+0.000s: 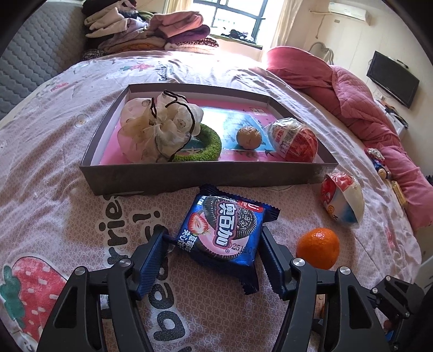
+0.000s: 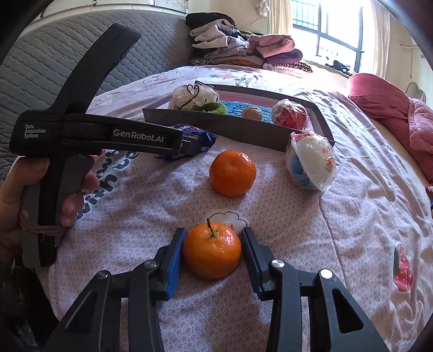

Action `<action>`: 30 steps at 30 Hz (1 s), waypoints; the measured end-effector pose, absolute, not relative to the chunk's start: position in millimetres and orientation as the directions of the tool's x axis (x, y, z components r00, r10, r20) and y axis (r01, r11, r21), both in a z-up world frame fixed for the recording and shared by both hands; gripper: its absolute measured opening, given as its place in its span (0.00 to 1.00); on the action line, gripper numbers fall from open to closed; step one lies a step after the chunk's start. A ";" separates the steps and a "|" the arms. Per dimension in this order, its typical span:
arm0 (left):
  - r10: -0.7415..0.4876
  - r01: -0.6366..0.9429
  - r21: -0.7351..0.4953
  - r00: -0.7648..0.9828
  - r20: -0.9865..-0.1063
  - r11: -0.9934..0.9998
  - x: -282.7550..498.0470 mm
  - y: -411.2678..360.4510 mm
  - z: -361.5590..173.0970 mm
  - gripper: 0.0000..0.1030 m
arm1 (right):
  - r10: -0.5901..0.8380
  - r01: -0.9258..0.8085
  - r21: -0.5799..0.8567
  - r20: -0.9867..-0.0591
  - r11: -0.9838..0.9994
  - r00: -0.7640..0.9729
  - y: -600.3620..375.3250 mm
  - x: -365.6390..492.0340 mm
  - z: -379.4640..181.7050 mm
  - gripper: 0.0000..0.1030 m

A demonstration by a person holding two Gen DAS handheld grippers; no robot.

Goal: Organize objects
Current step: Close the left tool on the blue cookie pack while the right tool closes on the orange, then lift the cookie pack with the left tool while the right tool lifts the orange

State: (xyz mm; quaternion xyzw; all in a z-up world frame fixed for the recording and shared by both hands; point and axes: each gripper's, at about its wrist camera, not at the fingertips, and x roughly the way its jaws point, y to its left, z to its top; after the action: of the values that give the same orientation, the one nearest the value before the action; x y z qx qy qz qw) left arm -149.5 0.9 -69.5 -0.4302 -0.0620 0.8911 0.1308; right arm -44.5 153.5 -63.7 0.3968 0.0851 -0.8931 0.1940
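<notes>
Cookie packet lay on the bed before the box, between the left gripper's wide jaws. Right gripper closely flanked a stemmed orange, contact unclear.

Sunlit window behind the bed, wall-mounted television nearby.
</notes>
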 end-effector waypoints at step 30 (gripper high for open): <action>0.276 -0.163 -0.225 -0.655 -0.703 -0.961 -110.3 -12.4 -34.7 0.52 | -0.297 0.365 0.054 -0.696 -0.929 -0.654 168.8 -49.6 -44.2 0.38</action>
State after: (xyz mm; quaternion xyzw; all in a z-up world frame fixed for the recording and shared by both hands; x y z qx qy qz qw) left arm -110.3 -12.4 -34.7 -0.3971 -0.0713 0.9069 0.1210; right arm -49.6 168.8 -44.2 0.3739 0.0455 -0.9083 0.1822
